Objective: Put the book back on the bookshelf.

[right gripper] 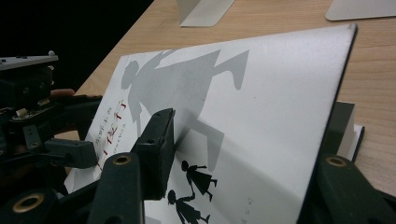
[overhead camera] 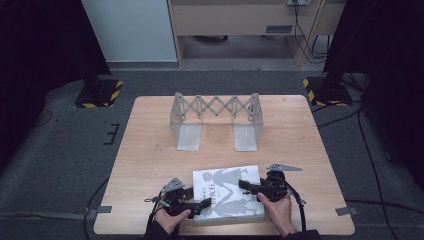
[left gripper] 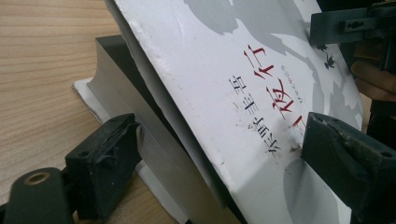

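One book: the book (overhead camera: 228,192) lay at the table's (overhead camera: 150,150) near edge (cover lifted).
Left gripper (overhead camera: 192,205): clamped on its spine side.
Right gripper (overhead camera: 248,187): jaws parted around its raised cover.
One rack (overhead camera: 216,120): far side, well apart.

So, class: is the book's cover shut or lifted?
Lifted: the book's cover stands clear of the grey page block in both gripper views.

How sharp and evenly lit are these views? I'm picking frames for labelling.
High view: even light on the table, dark surroundings, book small. Left gripper view: cover print sharp, near jaws soft. Right gripper view: book crisp, dark upper left corner.
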`<action>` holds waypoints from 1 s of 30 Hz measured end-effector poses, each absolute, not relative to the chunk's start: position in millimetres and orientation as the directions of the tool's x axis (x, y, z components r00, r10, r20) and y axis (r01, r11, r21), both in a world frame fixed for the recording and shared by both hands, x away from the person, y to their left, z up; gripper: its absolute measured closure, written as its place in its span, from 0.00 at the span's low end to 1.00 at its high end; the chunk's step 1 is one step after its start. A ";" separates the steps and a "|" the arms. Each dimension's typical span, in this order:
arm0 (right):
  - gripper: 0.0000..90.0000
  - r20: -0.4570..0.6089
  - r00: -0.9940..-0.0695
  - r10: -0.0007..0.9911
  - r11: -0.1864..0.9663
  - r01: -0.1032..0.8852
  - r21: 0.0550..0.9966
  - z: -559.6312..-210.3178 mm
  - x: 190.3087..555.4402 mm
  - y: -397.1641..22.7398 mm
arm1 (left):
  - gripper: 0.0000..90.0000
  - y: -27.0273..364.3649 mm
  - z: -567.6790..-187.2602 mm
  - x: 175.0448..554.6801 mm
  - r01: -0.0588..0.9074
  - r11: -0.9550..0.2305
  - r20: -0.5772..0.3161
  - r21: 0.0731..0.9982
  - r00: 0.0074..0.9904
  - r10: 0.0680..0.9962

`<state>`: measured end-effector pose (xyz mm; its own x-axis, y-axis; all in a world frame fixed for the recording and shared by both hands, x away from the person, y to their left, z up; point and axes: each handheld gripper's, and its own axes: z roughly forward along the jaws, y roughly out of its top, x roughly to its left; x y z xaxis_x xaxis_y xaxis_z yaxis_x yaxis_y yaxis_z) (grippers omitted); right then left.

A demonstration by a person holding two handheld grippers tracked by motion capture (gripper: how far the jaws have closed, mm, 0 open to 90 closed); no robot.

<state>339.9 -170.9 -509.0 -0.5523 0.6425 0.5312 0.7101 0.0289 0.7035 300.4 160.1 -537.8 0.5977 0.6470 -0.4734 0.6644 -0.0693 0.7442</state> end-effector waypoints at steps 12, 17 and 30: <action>0.44 0.503 -0.566 0.653 0.029 0.683 0.730 -512.9 339.1 -172.8 | 0.12 178.9 -533.8 295.8 0.676 -0.009 -0.478 0.737 0.531 0.700; 0.39 0.396 -0.574 0.717 0.084 0.635 0.768 -510.4 334.5 -174.3 | 0.12 173.4 -538.8 294.2 0.700 -0.019 -0.500 0.714 0.528 0.687; 0.36 0.363 -0.503 0.784 0.111 0.689 0.716 -517.2 327.9 -181.5 | 0.11 157.0 -541.6 291.0 0.675 -0.071 -0.463 0.734 0.575 0.675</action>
<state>327.9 -181.5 -517.2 -0.5030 0.7843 0.3631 0.6893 0.1106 0.7160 291.0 157.0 -541.6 0.5746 0.6746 -0.4634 0.6754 -0.0711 0.7340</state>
